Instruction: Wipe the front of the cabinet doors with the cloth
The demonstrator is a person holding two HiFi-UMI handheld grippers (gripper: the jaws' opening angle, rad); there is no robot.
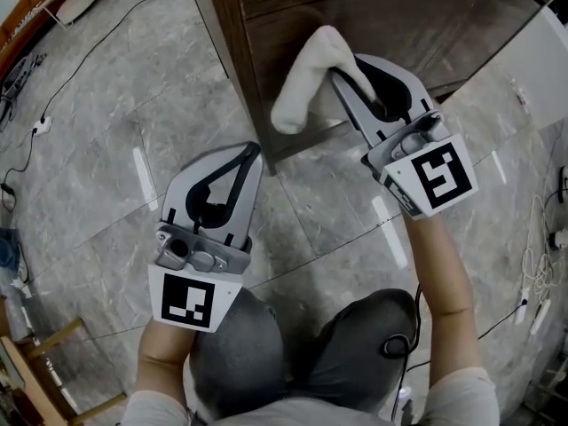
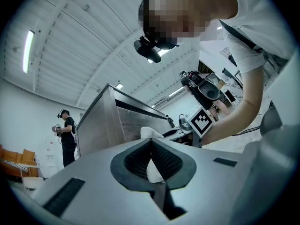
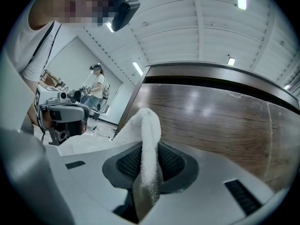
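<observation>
The white cloth (image 1: pixel 306 76) hangs folded from my right gripper (image 1: pixel 338 67), which is shut on it. The cloth's upper end rests against the dark wood cabinet door (image 1: pixel 382 16) near its left corner. In the right gripper view the cloth (image 3: pixel 149 135) stands up between the jaws, with the brown door (image 3: pixel 215 118) right behind it. My left gripper (image 1: pixel 256 150) is lower and to the left, over the floor; it is shut and holds nothing. In the left gripper view the jaws of my left gripper (image 2: pixel 150 142) meet at the tip, with the cloth (image 2: pixel 149 132) and cabinet (image 2: pixel 105 121) beyond.
The cabinet's corner post (image 1: pixel 240 51) stands on a grey tiled floor (image 1: pixel 115 149). Cables (image 1: pixel 89 51) run at the far left and a white power strip (image 1: pixel 531 282) lies at the right. A wooden frame (image 1: pixel 44 362) is at the lower left. A person (image 2: pixel 66 135) stands farther off.
</observation>
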